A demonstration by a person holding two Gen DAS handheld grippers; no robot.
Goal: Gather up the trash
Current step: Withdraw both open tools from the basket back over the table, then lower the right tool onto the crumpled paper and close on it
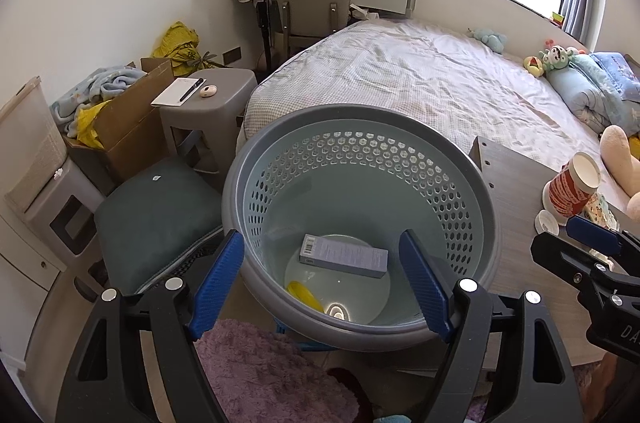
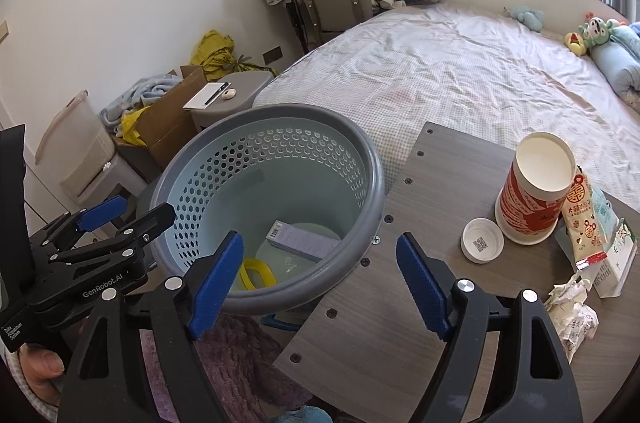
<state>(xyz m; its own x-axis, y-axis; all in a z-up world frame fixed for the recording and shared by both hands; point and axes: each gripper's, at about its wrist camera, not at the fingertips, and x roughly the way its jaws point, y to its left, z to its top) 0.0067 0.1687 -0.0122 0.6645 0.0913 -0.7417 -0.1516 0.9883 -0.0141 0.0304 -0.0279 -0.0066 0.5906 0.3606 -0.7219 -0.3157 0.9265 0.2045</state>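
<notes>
Red-printed paper cup [image 2: 534, 193] is best being approached by the empty, spread right gripper [image 2: 320, 279], while the left gripper [image 1: 322, 283] is being held released over the basket [image 1: 486, 183].

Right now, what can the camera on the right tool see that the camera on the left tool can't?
Only the right wrist view shows the crumpled white paper wad and the red-and-white snack packet on the grey wooden tabletop. Only the left wrist view shows the dark green seat cushion. Both show the round grey-rimmed perforated bin holding a grey rectangular box, plus the red-and-white paper cup.
</notes>
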